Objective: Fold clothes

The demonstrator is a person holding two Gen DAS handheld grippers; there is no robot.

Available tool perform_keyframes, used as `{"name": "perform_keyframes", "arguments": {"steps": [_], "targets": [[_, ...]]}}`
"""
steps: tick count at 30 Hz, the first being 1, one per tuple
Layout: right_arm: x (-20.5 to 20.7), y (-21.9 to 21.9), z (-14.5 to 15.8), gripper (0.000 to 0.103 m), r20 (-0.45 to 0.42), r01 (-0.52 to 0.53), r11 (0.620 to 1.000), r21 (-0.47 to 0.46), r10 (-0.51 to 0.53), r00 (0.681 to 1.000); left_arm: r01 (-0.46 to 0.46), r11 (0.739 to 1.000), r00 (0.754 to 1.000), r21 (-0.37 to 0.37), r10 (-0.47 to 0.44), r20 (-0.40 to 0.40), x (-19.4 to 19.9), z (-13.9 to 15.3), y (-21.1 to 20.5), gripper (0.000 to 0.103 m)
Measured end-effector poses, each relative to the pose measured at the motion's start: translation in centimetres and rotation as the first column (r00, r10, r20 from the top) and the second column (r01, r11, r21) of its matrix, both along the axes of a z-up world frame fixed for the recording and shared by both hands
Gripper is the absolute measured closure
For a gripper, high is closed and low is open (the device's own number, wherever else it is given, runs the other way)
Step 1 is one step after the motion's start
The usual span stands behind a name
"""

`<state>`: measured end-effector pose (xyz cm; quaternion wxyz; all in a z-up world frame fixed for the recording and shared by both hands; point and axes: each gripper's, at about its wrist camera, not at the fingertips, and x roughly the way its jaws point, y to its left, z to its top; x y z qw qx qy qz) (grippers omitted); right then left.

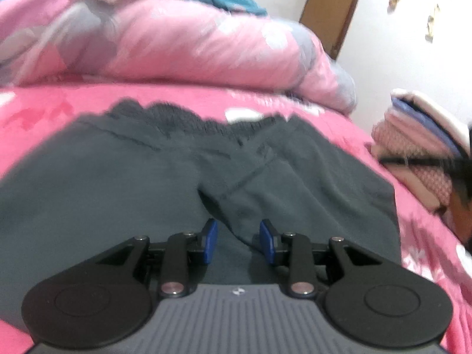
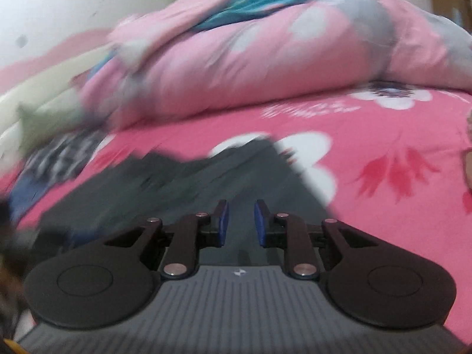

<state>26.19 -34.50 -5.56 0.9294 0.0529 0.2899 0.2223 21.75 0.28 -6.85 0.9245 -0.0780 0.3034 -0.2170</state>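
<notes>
With the dark grey trousers (image 1: 177, 177) spread flat across the frame's middle on the pink bedsheet (image 1: 368, 135), the left gripper (image 1: 238, 240) and right gripper (image 2: 241, 222) hover part-open and empty, so a blurred, hurried pinch risks bunching the cloth.

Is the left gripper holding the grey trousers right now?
No. The left gripper hangs above the grey trousers with a clear gap between its blue pads and no cloth in it.
</notes>
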Motion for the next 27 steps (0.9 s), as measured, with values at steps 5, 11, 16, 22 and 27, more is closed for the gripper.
{"name": "perform_keyframes", "arguments": {"steps": [5,11,16,22,27], "targets": [[-2.8,0.1,-1.3,0.084,-0.026,0.032,0.999,-0.011,-0.033,0.999,0.147,0.989,0.962,-0.033,-0.135,0.238,-4.0,3.4,-0.9,0.066],[-3.4,1.8,-2.2,0.084,-0.021,-0.033,0.997,-0.067,0.032,0.999,0.369,0.912,0.908,0.179,-0.394,0.139,-5.5,0.9,-6.0,0.065],[-0.5,-0.4,-4.2,0.087,-0.049,0.066,0.974,-0.217,-0.079,0.996,0.346,0.932,0.938,0.107,-0.347,-0.011,-2.9,-0.2,-4.9,0.065],[0.9,-7.5,-3.3,0.085,-0.039,0.431,0.893,-0.126,-0.439,0.898,0.349,0.933,0.937,0.089,-0.348,-0.031,-2.5,-0.6,-4.7,0.064],[-3.9,-6.2,-0.7,0.085,0.026,0.436,0.898,-0.062,-0.435,0.9,0.337,0.941,0.941,0.038,-0.336,-0.036,-2.1,-0.4,-4.0,0.058]]}}
